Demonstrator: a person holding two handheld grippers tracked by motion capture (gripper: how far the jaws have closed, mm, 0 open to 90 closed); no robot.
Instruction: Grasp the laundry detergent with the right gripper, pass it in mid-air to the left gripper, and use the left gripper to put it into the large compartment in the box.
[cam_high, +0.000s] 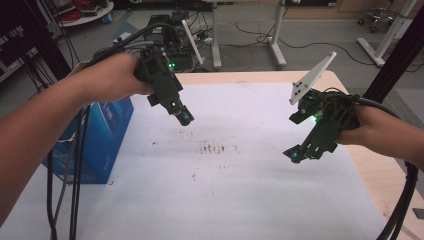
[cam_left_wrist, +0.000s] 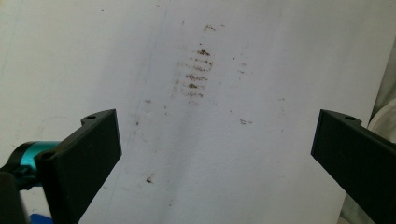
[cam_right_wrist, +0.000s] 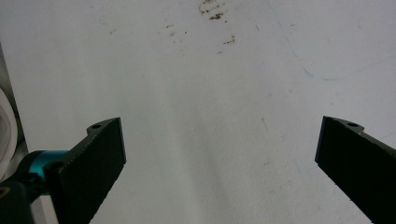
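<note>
Grippers: no task thing shows, so the two hand-held tools are the matter here; both hang in the air above the white sheet (cam_high: 240, 200).
Left gripper (cam_high: 184, 117): held up over the left half of the table, pointing down and toward the middle; in its own view the two black jaws stand wide apart with nothing between them.
Right gripper (cam_high: 295, 155): held over the right side of the sheet, pointing down and inward; its jaws also stand wide apart and hold nothing, bare sheet showing between them.
Left hand (cam_high: 112, 80): wrapped around the left tool's body, cables trailing down past the forearm.
Right hand (cam_high: 372, 127): around the right tool's body, a thick cable dropping off the table edge.
Grey plate (cam_high: 312, 77): three-cornered, tilted up on top of the right tool.
Brown smudges (cam_high: 217, 148): a small patch of rows of marks on the sheet, between the two tools; clearly seen ahead of the left jaws (cam_left_wrist: 198, 74).
Blue line (cam_right_wrist: 327, 77): a faint curved pen trace on the sheet.
Blue box (cam_high: 100, 135): at the sheet's left edge, under the left forearm.
Table (cam_high: 380, 175): pale wood, bare along the right of the sheet.
</note>
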